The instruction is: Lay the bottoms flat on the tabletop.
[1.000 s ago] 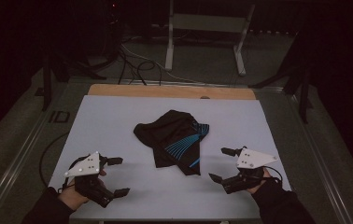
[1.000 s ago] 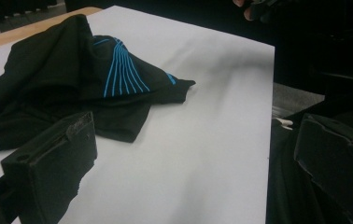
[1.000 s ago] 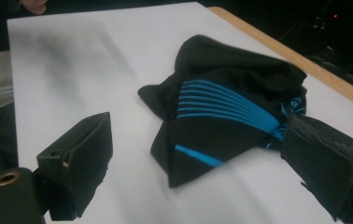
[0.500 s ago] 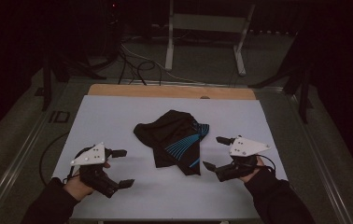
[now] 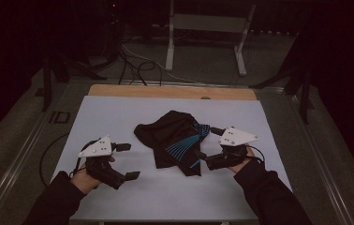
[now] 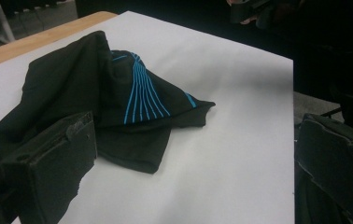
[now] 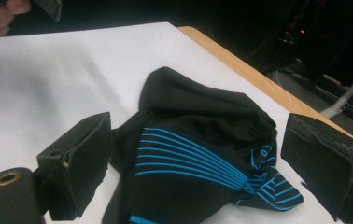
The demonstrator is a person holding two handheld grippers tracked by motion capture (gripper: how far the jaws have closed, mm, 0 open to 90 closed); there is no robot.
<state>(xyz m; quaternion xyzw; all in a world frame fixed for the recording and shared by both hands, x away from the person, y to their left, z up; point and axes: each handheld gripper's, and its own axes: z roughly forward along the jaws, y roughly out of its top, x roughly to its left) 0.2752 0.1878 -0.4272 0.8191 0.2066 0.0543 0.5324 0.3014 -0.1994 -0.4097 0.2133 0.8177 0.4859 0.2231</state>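
Grippers close in on a crumpled garment

My right gripper [image 5: 207, 143], jaws spread wide, sits nearest, the black garment [image 5: 175, 140] lying just ahead between them; my left gripper [image 5: 128, 161], also released, stays apart from it. Soft, limp knit, cyan stripes, bunched and ridged.

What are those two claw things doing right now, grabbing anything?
Left gripper: open, holding nothing, apart from the black garment.
Right gripper: open, at the garment's edge, nothing clamped.

black left gripper [image 5: 125, 161], black right gripper [image 5: 208, 143]: grey three-cornered top plates, trailing black cables; dark long sleeves.
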